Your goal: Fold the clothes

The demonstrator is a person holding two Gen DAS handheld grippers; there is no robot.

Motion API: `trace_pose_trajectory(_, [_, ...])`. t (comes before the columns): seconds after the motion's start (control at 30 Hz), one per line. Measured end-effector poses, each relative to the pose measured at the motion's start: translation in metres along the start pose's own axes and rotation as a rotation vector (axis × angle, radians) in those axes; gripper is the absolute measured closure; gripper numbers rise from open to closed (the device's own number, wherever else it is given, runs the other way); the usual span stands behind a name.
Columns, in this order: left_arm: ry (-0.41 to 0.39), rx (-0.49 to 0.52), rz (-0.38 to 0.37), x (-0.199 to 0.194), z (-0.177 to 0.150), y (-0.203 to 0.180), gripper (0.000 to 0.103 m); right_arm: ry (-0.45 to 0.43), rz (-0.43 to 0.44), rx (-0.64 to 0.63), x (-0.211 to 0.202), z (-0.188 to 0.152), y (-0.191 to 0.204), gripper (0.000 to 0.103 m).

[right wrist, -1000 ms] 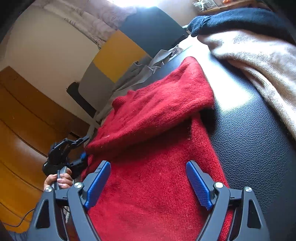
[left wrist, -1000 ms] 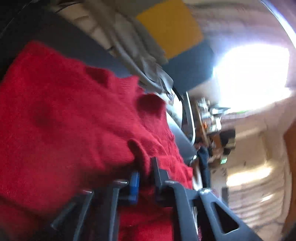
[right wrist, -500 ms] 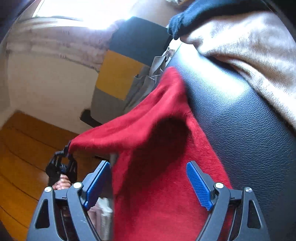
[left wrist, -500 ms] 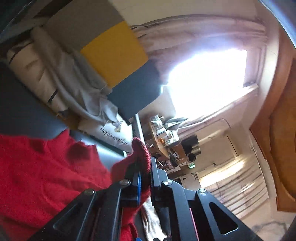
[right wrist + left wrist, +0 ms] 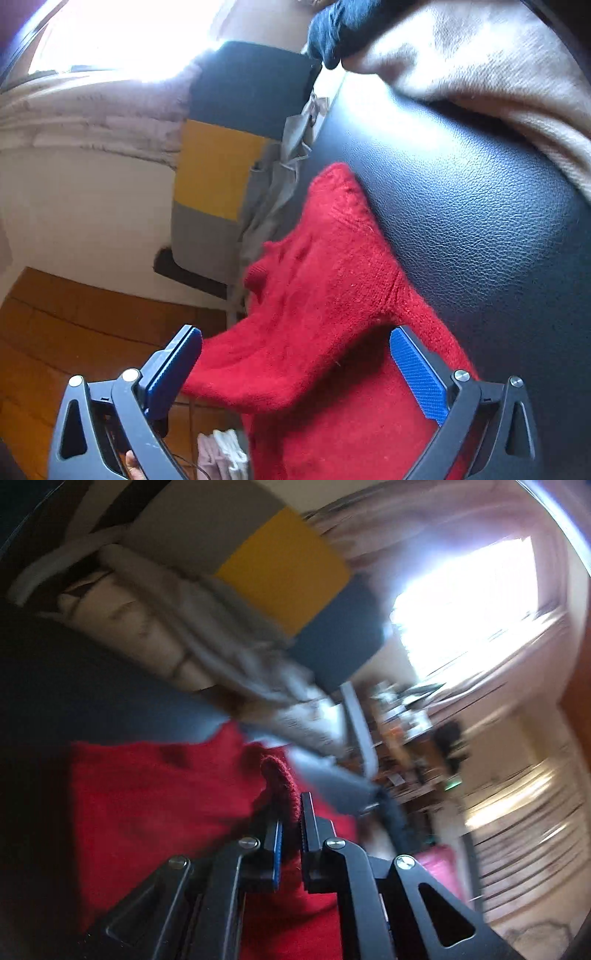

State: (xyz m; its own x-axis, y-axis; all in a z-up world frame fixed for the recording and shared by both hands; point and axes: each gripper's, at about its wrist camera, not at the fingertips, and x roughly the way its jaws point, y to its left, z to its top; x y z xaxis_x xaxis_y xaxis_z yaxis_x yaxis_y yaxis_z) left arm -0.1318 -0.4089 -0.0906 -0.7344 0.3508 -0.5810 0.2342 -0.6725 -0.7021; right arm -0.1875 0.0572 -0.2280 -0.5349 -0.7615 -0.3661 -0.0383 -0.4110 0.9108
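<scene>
From the left wrist, the left gripper [image 5: 290, 834] pinches a fold of the red sweater [image 5: 155, 794]. From the right wrist, the right gripper [image 5: 295, 373] is spread wide, holding nothing, over the sweater on the black leather surface [image 5: 480, 221], beside a beige garment [image 5: 498, 62].

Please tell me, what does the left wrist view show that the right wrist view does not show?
Only the left wrist view shows the left tool shut on a fold of the red sweater, and a blurred shelf of small items below the window.

Only the right wrist view shows the right tool open over the sweater, gripping nothing, plus a beige garment and a dark blue garment on the black leather surface.

Both show the red sweater and the yellow, grey and dark cushion.
</scene>
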Motion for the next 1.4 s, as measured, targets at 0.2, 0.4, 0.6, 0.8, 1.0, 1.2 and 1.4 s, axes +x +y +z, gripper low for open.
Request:
trace_pose_trajectory(0.2, [0.048,-0.171,0.026,0.001,-0.019,0.083,0.094,0.024,-0.071,-0.107,0.003,-0.006,0.009,0.0])
trace_pose_trajectory(0.4, [-0.025,-0.275,-0.037,-0.027,-0.032,0.137,0.083,0.053,-0.15,-0.279,0.006,-0.023,0.033,0.0])
trace_pose_trajectory(0.6, [0.026,-0.162,-0.032,-0.021,-0.041,0.131,0.067,0.117,-0.243,-0.559,0.031,-0.046,0.076,0.0])
trace_pose_trajectory(0.8, [0.112,-0.083,0.028,0.015,-0.034,0.108,0.06,0.135,-0.342,-0.796,0.064,-0.041,0.113,0.0])
trace_pose_trajectory(1.0, [0.147,-0.017,0.029,0.036,-0.032,0.101,0.083,0.268,-0.466,-1.006,0.135,-0.029,0.133,0.037])
trace_pose_trajectory(1.2, [0.07,0.184,0.067,0.026,-0.036,0.073,0.096,0.367,-0.558,-1.073,0.193,-0.031,0.112,0.039])
trace_pose_trajectory(1.4, [-0.06,0.257,0.026,0.0,-0.033,0.049,0.097,0.333,-0.567,-1.172,0.194,-0.044,0.122,0.094])
